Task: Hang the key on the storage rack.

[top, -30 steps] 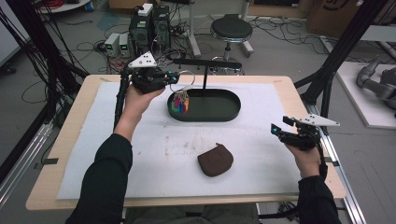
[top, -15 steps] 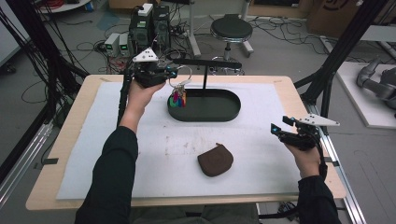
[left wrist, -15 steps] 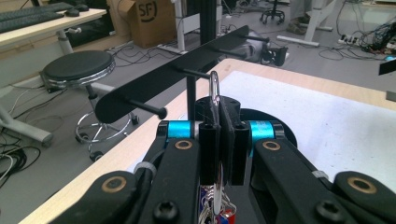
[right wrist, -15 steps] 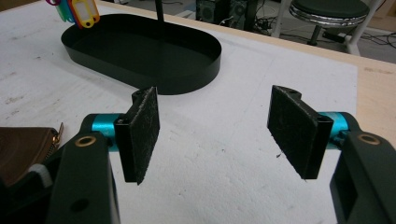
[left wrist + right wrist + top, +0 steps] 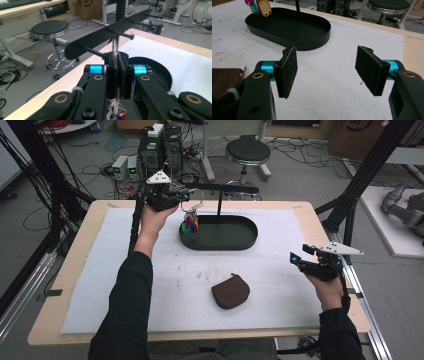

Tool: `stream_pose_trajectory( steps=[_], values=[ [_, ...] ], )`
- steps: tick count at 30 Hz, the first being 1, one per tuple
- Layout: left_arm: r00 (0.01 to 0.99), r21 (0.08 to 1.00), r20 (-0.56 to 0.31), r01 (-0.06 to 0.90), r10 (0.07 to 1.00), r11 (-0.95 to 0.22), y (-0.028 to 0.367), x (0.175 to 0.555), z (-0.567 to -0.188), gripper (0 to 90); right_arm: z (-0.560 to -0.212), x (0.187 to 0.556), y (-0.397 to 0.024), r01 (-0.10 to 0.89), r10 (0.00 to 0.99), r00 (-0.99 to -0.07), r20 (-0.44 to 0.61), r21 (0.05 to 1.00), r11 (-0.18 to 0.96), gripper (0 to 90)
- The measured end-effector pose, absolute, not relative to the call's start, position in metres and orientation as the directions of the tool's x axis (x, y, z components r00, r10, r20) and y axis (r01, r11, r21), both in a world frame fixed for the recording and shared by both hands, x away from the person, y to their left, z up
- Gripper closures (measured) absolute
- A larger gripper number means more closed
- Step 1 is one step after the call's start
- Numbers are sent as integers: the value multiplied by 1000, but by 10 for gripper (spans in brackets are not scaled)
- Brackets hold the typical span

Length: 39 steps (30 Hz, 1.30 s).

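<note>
My left gripper is shut on a metal key ring at the far left end of the black hanger bar. A bunch of coloured key tags hangs from the ring over the left end of the black oval tray. In the left gripper view the ring stands upright between the jaws, just in front of a peg of the bar. My right gripper is open above the mat at the table's right edge, its pads wide apart with nothing between them.
A brown zip pouch lies on the white mat in front of the tray; its corner is close to my right gripper's left jaw. A stool and cabled equipment stand on the floor beyond the table's far edge.
My left gripper has shifted a little toward the hanger bar, carrying the key bunch with it. The right gripper has stayed where it was.
</note>
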<state>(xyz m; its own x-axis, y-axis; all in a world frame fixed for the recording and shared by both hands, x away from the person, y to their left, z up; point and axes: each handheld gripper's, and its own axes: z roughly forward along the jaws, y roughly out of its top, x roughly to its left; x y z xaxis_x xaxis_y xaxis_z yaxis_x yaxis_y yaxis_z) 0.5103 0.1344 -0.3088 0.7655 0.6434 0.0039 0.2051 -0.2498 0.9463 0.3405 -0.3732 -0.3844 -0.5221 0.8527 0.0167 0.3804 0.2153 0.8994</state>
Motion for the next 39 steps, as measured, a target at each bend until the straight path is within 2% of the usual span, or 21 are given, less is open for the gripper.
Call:
stream_pose_trajectory(
  steps=[15, 39],
  values=[
    [735, 941, -23, 246, 678, -235, 138, 518, -318, 862, -384, 340, -374, 381, 852, -522, 22, 900, 210, 352],
    [713, 943, -29, 251, 701, -216, 141, 518, -324, 849, -384, 340, -373, 381, 852, -523, 20, 899, 214, 352]
  ],
)
